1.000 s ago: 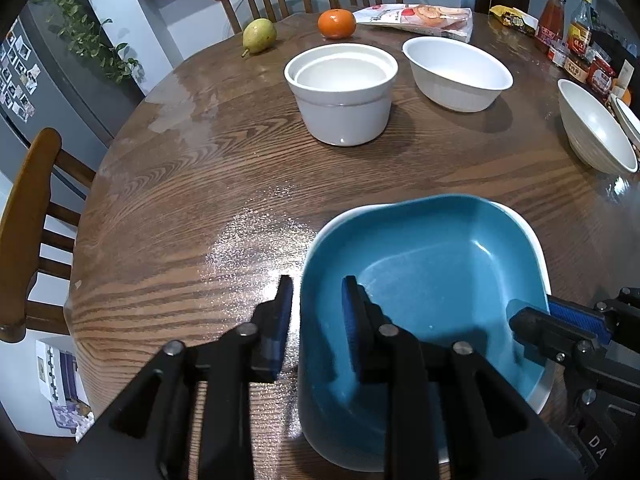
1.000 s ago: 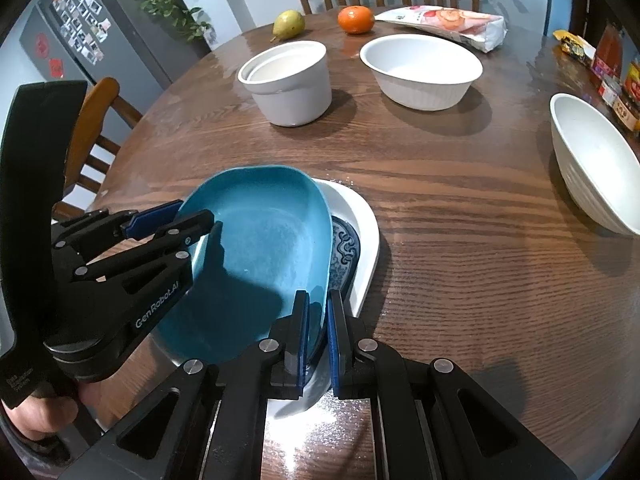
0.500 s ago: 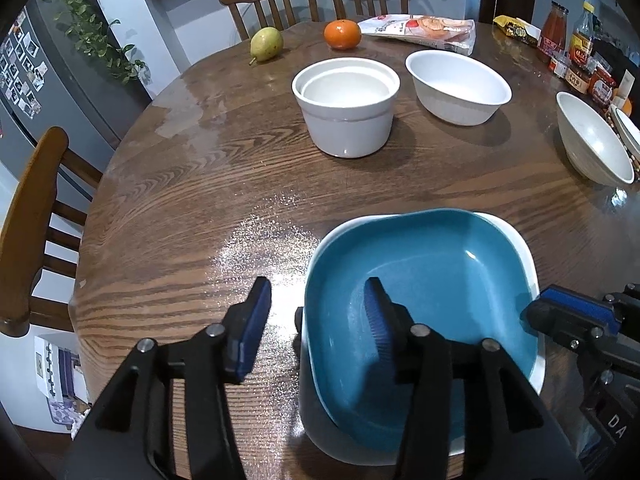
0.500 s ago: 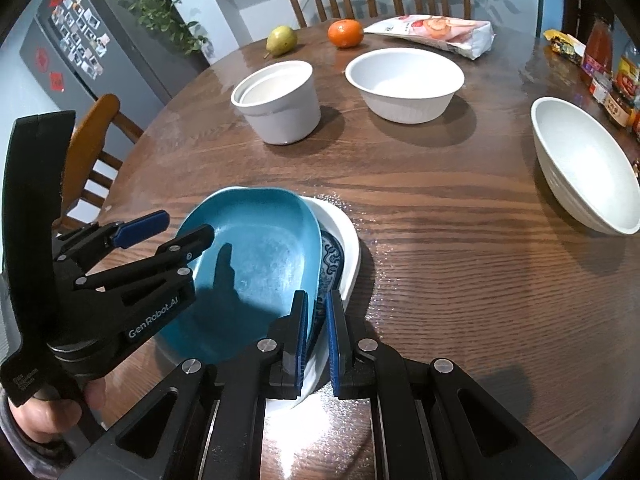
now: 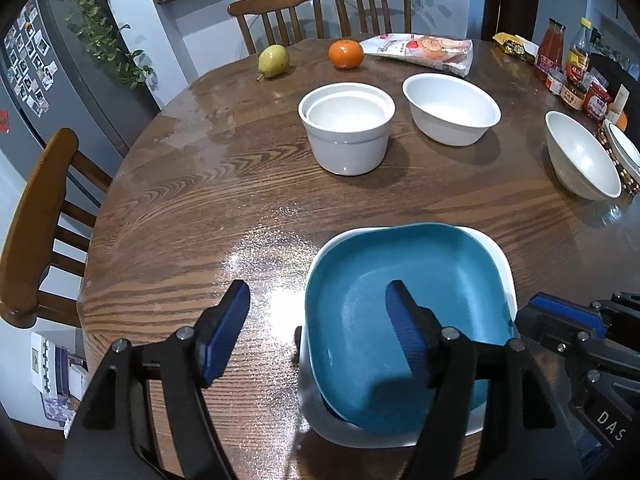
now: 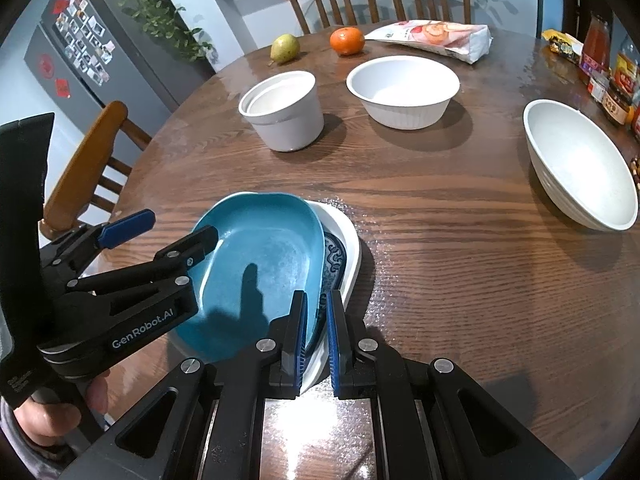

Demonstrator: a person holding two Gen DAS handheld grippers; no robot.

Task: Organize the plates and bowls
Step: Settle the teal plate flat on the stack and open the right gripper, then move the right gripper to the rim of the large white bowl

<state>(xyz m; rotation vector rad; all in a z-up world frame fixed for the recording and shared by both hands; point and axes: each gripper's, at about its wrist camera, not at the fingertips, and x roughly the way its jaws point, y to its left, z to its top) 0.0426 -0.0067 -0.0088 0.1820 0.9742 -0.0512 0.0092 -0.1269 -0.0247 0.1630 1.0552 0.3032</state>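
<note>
Blue dish (image 6: 264, 264) is gripped at its near rim by the right gripper (image 6: 316, 336), whose jaws are clamped tight on that edge. Its left rim is straddled by the left gripper (image 5: 316, 320), the jaws opening, neither pad pressed against it. The dish is seen resting tilted inside a white plate (image 6: 348, 248) with a blue pattern, near the front edge of the round wooden table (image 6: 460, 272). Farther back, a white pot (image 5: 346, 132) and two white bowls (image 5: 452, 108) (image 5: 580, 160) are set well apart.
</note>
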